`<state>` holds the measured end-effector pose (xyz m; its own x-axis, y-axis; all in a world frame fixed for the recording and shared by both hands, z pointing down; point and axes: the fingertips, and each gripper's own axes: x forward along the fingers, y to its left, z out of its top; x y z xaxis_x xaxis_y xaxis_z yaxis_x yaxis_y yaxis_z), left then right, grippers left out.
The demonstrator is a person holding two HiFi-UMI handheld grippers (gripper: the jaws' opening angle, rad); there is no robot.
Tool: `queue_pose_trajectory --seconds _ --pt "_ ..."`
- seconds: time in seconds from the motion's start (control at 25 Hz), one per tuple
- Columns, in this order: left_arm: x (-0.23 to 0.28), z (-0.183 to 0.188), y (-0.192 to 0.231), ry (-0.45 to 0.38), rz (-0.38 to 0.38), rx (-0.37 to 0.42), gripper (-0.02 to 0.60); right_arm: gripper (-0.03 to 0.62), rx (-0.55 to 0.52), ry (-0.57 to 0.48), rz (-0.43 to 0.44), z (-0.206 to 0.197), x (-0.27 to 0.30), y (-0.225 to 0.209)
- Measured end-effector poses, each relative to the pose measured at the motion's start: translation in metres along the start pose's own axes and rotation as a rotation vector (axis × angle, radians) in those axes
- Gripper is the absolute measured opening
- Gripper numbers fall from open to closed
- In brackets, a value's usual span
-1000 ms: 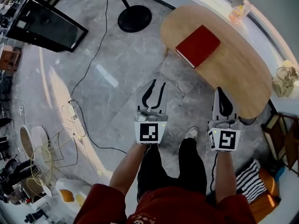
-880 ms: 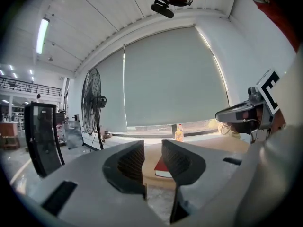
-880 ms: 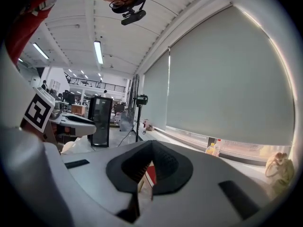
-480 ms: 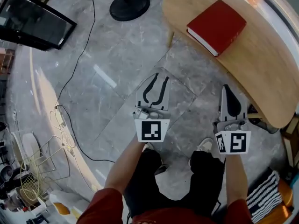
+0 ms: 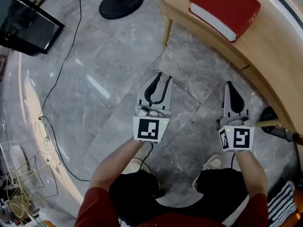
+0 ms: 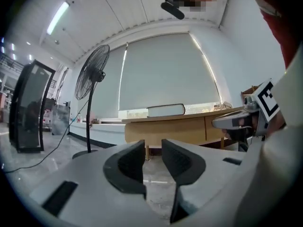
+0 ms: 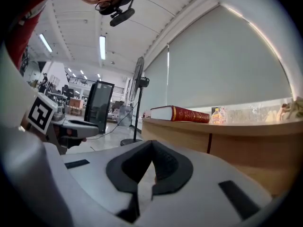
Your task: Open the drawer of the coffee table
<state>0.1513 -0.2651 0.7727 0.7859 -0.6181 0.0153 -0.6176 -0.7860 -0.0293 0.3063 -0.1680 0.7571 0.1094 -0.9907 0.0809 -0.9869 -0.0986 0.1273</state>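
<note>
A: Head view first. What do we record?

B: We record the left gripper [image 5: 164, 77] and the right gripper [image 5: 229, 86] held side by side over the grey marble-pattern floor tiles [image 5: 109, 56]. Both point toward the light wooden oval coffee table [image 5: 279, 60] at upper right. The right gripper is near the table's edge. The left gripper is farther from it. A thick red hardcover book [image 5: 226, 6] lies flat on the top. A round black fan base [image 5: 121, 3] stands on the floor near the table's wooden leg [image 5: 166, 30].

A: Left gripper view?

B: We see the two dark pads [image 6: 130, 167] standing partly apart with a moderate gap and nothing between them. Floor and the leg show through the gap. The table stands ahead. One vertical seam [image 6: 205, 128] splits its front skirt [image 6: 165, 129], and the panels sit flush on either side. We cannot tell which panel is the drawer front.

A: Right gripper view?

B: We see the pads brought together at the tips, gripping nothing. The table's front skirt fills the right half, close by, with a dark vertical seam and flush panels. A small orange-labelled bottle [image 7: 217, 116] stands on the top beyond the book.
</note>
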Motion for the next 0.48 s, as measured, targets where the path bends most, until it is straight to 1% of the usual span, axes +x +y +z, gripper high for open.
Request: queue_pose_trajectory --seconds 0.08,0.16,0.28,0.32,0.48 --pt "0.003 -0.011 0.001 -0.008 -0.004 0.006 0.11 -0.005 -0.05 -0.007 0.006 -0.011 0.002 0.006" --pt "0.005 -0.018 0.002 -0.019 -0.005 0.031 0.11 -0.005 -0.08 -0.025 -0.004 -0.015 0.002 0.004" --pt "0.013 -0.027 -0.004 -0.021 -0.033 0.098 0.11 -0.005 -0.059 -0.013 -0.05 -0.025 0.007 -0.007" --pt "0.016 -0.029 -0.008 -0.023 -0.042 0.107 0.11 -0.005 -0.052 -0.003 -0.055 -0.029 0.01 -0.008" --pt "0.023 -0.035 -0.022 -0.024 -0.067 0.129 0.11 -0.005 -0.029 0.017 -0.033 -0.04 0.02 -0.002"
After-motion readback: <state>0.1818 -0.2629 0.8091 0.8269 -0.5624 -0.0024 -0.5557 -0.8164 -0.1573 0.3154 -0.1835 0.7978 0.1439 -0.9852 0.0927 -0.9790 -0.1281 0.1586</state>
